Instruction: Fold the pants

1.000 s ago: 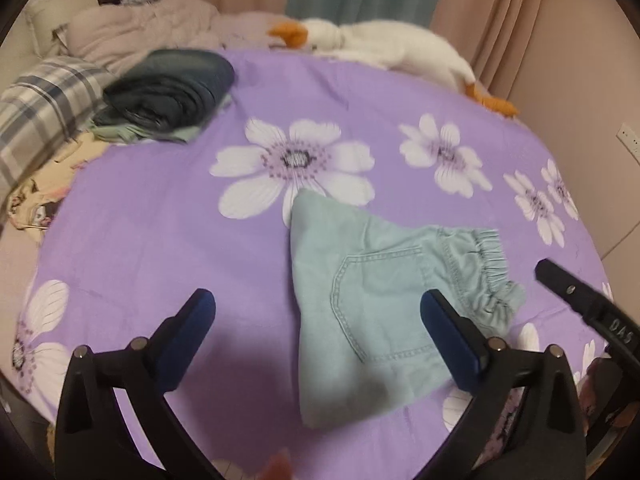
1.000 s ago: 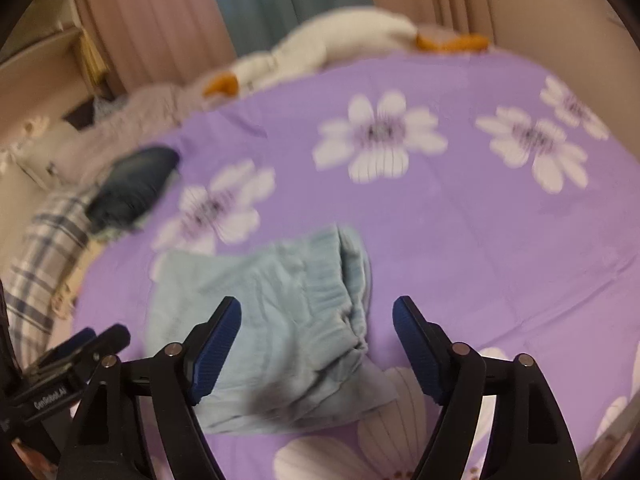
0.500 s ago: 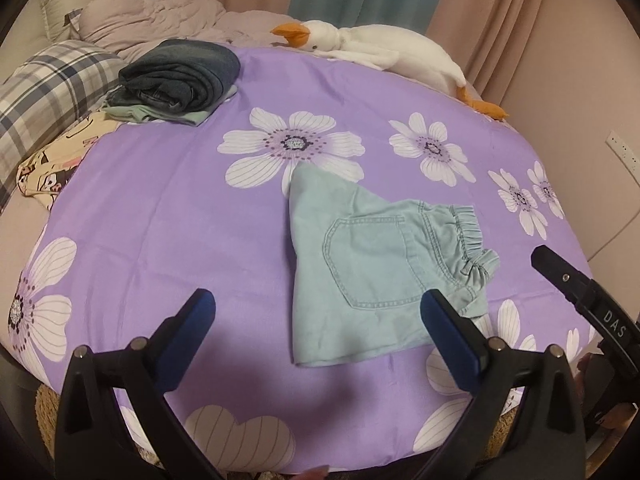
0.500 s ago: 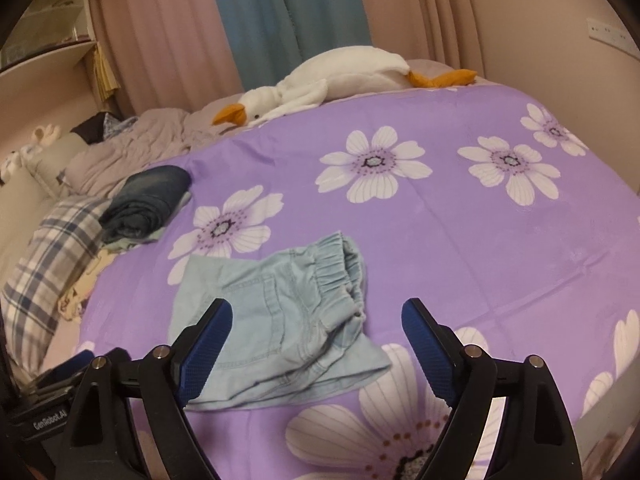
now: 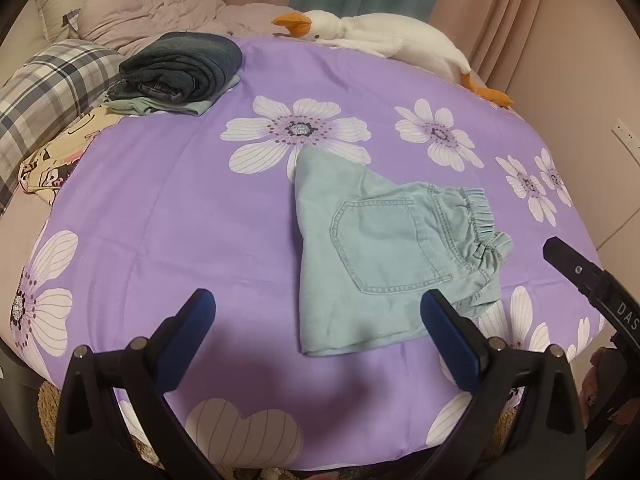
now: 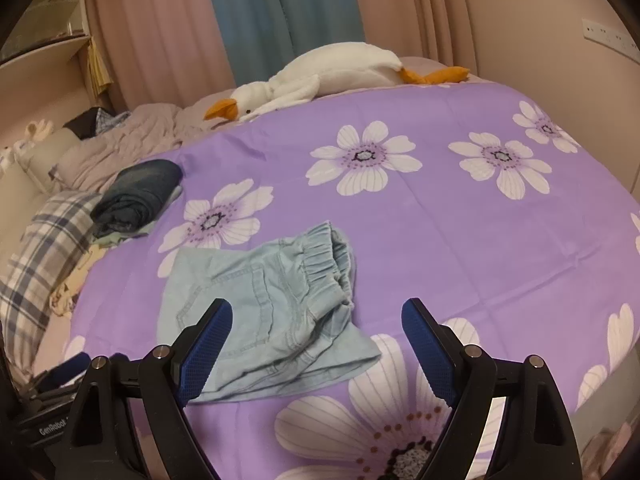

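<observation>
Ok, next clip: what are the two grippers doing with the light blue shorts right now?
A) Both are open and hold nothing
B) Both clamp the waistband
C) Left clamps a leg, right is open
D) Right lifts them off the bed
A: the left gripper and right gripper both gape wide, while the shorts lie flat on the purple sheet, ungripped.

I see soft matt denim shorts (image 5: 384, 256) on a smooth cloth sheet (image 5: 180, 216); a fluffy plush goose (image 5: 384, 38) lies at twelve o'clock.
</observation>
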{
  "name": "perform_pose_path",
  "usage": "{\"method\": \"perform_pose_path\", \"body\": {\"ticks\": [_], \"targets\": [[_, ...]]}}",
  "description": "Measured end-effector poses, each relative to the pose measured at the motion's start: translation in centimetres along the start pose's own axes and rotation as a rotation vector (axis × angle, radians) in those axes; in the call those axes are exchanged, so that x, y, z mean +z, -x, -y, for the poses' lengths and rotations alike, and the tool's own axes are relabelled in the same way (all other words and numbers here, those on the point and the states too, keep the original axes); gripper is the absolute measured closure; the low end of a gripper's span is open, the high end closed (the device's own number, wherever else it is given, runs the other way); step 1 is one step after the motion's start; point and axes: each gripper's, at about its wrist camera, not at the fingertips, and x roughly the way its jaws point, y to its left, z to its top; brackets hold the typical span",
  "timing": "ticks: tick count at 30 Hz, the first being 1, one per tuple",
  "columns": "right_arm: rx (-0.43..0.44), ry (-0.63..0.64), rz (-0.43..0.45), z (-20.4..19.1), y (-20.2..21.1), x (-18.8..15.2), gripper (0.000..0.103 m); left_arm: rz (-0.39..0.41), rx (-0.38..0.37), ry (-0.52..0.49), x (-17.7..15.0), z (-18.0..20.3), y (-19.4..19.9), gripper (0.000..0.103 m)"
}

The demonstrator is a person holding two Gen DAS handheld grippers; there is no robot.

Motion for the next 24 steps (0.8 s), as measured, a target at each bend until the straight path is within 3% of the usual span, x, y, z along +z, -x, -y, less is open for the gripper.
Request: {"method": "perform_pose_path", "body": {"ticks": [24], "targets": [[-0.019,0.013,-0.020,-0.59,-0.48,-0.50,0.017,0.017,-0.020,0.005,-0.05,0.15,0.68,0.001]]}}
